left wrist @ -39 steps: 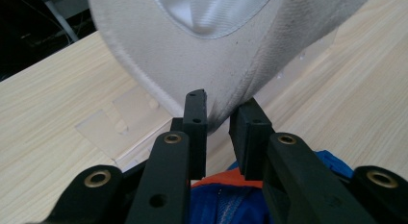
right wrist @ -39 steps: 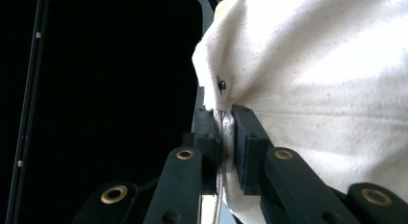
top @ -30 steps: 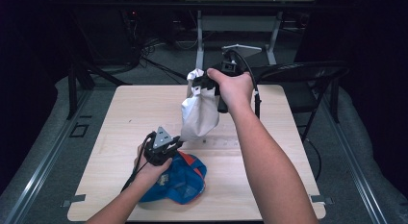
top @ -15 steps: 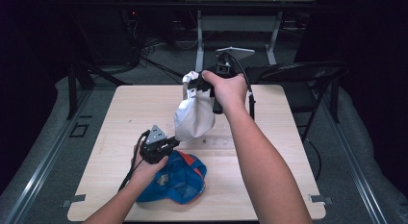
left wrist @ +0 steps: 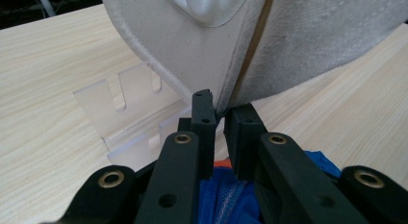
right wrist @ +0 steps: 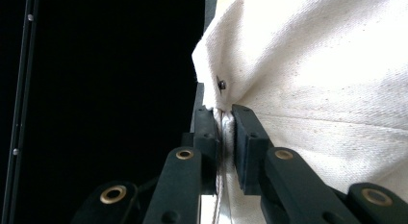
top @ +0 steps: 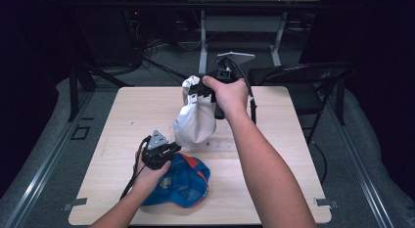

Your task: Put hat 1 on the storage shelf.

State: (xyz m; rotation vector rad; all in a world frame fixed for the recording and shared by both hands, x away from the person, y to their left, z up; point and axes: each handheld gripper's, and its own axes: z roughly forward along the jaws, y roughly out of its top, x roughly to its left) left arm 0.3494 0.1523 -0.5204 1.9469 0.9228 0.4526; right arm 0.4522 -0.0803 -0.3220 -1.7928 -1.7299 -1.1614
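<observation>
Both pinching the white cap (top: pixel 195 121): right hand-held gripper (top: pixel 202 91) clamped up top, left hand-held gripper (top: pixel 172 148) just closed on its lower edge, blue cap (top: pixel 183 181) beneath.

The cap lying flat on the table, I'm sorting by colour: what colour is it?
Blue with orange trim; the cap shows best in the high view.

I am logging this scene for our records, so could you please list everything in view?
white cap: one, cream white, held up over the table's middle
blue cap: one, blue with orange, near front edge
clear plastic stand: one, transparent, flat under the white cap
table: one, light wood
folding chair: one, black, right of table
left gripper: black, shut on white cap's lower edge
right gripper: black, shut on white cap's upper edge
</observation>
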